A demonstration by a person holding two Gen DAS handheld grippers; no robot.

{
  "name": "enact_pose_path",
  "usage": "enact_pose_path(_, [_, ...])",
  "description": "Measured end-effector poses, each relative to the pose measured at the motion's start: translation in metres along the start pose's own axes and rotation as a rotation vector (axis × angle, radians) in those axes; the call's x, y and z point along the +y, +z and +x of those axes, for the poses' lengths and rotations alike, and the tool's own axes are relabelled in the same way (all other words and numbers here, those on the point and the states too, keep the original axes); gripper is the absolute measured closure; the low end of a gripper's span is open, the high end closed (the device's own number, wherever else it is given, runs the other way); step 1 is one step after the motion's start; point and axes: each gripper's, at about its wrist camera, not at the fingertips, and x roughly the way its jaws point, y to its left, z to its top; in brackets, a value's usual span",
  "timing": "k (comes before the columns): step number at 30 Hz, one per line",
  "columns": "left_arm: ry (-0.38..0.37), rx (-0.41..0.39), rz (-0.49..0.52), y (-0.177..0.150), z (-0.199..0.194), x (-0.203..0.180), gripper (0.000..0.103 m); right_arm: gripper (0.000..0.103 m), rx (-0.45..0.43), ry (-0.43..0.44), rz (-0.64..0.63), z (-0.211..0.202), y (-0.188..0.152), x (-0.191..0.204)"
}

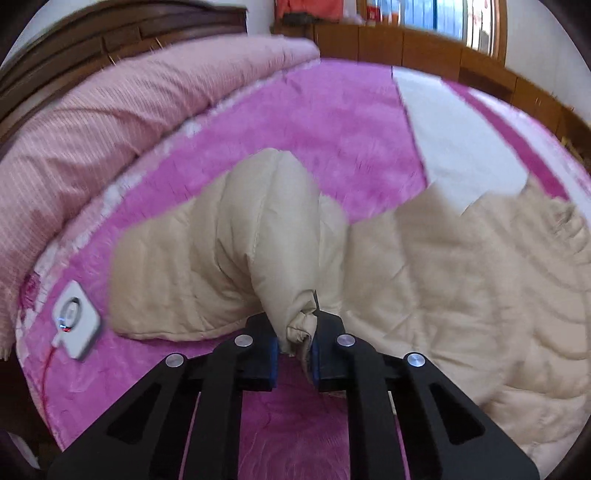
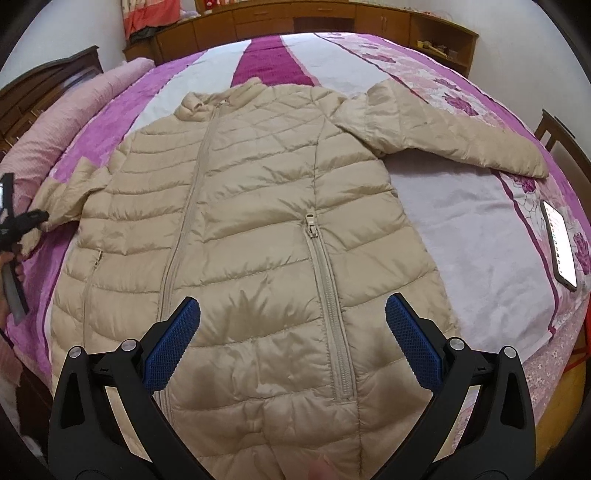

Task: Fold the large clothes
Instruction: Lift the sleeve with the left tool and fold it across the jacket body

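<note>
While the beige quilted puffer jacket (image 2: 255, 221) lies front-up and spread flat across the bed (image 2: 461, 236), its collar points toward the far wooden footboard cabinets (image 2: 295, 18) and its hem toward the right wrist camera. Its main zipper (image 2: 192, 192) is closed from collar to hem, and a zipped pocket (image 2: 328, 302) runs down the panel beside it. One sleeve (image 2: 443, 129) stretches out flat to the right over the floral border of the bed cover, well apart from a lit smartphone (image 2: 560, 243) lying near the bed's right edge. The other sleeve is lifted at its cuff (image 1: 299, 328): the left gripper (image 1: 293, 350) has its fingers closed narrowly on the bunched cuff fabric, and the sleeve (image 1: 229, 236) arches up from the magenta plush cover and folds over itself. The right gripper (image 2: 291, 332) hovers above the lower part of the jacket with its blue-padded fingers (image 2: 173, 343) spread wide, holding nothing. A rolled pink striped quilt (image 1: 96, 140) lies along the left side of the bed against the dark wooden headboard (image 1: 110, 33). A white square controller (image 1: 75, 319) with a small red light rests on the cover just beside the lifted sleeve, a thin red cord trailing from it
</note>
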Motion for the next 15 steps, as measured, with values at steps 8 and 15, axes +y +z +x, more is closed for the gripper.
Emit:
enact_pose_path(8, [-0.087, -0.191, 0.050, 0.028, -0.098, -0.030, 0.091, 0.003, -0.020, 0.036, 0.028, -0.005, -0.003, -0.009])
enact_pose_path(15, [-0.213, -0.266, 0.136, 0.027, -0.143, -0.105, 0.091, 0.003, -0.056, 0.038, 0.059, -0.017, -0.002, -0.025])
